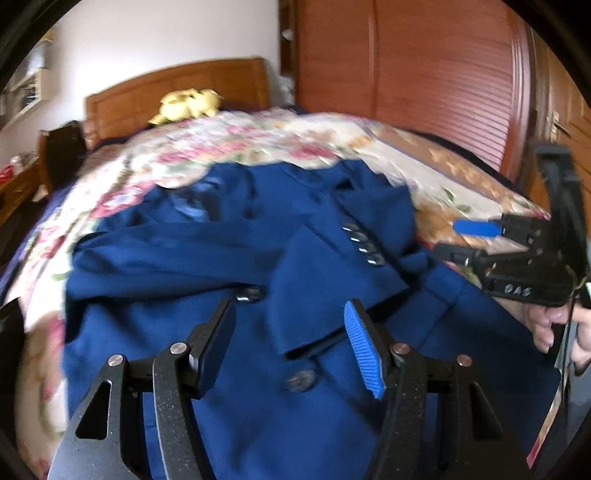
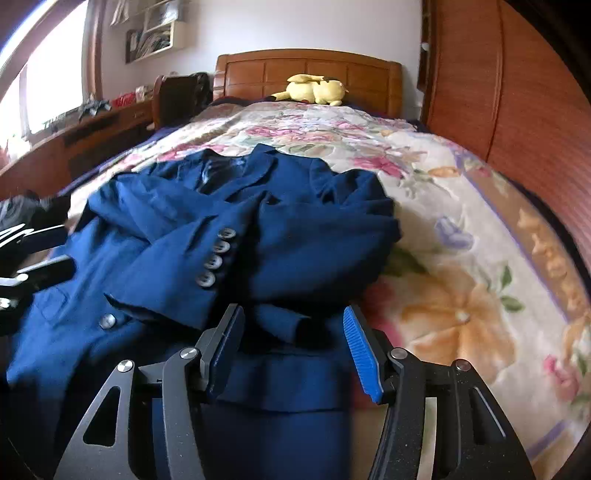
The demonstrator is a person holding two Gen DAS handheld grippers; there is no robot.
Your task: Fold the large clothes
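A bed (image 2: 461, 206) under a floral quilt fills the room; its wooden headboard (image 2: 310, 74) stands against a white wall (image 2: 295, 26), a yellow plush toy (image 2: 317, 90) lying before it; a reddish wooden wardrobe (image 2: 517, 92) rises on the right; on the left, daylight floods through a window (image 2: 51, 85) above a cluttered wooden surface (image 2: 92, 125); a wall shelf (image 2: 159, 33) hangs above.

Daylight from the window (image 2: 48, 85) at my right view's upper left, glare blown white there, motion blur across my left view, fisheye bending, dark vignetted corners.
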